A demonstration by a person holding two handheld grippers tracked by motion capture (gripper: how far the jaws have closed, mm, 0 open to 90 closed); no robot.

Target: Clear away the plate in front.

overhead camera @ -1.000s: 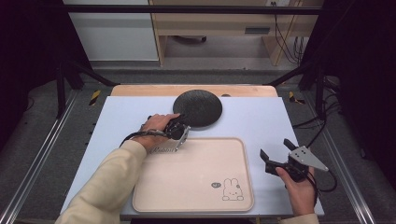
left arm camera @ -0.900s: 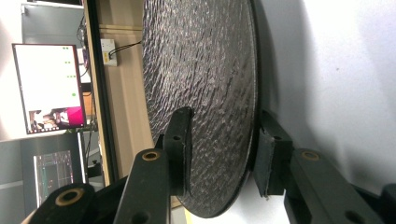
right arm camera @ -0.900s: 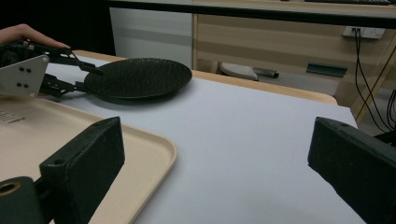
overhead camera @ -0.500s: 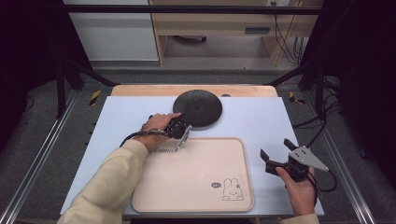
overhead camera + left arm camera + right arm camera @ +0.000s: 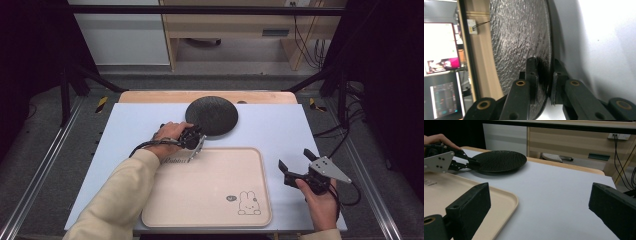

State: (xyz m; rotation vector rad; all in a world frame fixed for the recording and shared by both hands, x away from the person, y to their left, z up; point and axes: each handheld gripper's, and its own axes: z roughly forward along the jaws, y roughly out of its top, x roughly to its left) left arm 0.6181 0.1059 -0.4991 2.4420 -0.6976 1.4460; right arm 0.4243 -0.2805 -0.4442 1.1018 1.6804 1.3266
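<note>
Black textured plate (image 5: 212, 115) sits at the far middle of the pale blue table top (image 5: 280, 130), just beyond the far edge of the beige tray (image 5: 210, 200). Plate looks flat on the surface from the right gripper view (image 5: 499, 160); rim raised, face pebbled.

Your left gripper (image 5: 192, 138) is at the plate's near-left rim. In the left gripper view its jaws have just been closing and now pinch the rim (image 5: 546, 75) between them: one pad on the upper face, the other under the edge. Gap is narrow, plate edge inside it. Your left hand (image 5: 167, 136) rests beside the tray's far-left corner, cream sleeve (image 5: 120, 200) crossing the tray's left side.

Your right gripper (image 5: 295, 172) sits well apart from the plate, just off the tray's right edge, in your right hand (image 5: 320, 205). Jaws stand wide with nothing between them; the right gripper view shows bare table top between the two pads.

Tray carries a small rabbit print (image 5: 248, 203) near its near-right corner.
</note>
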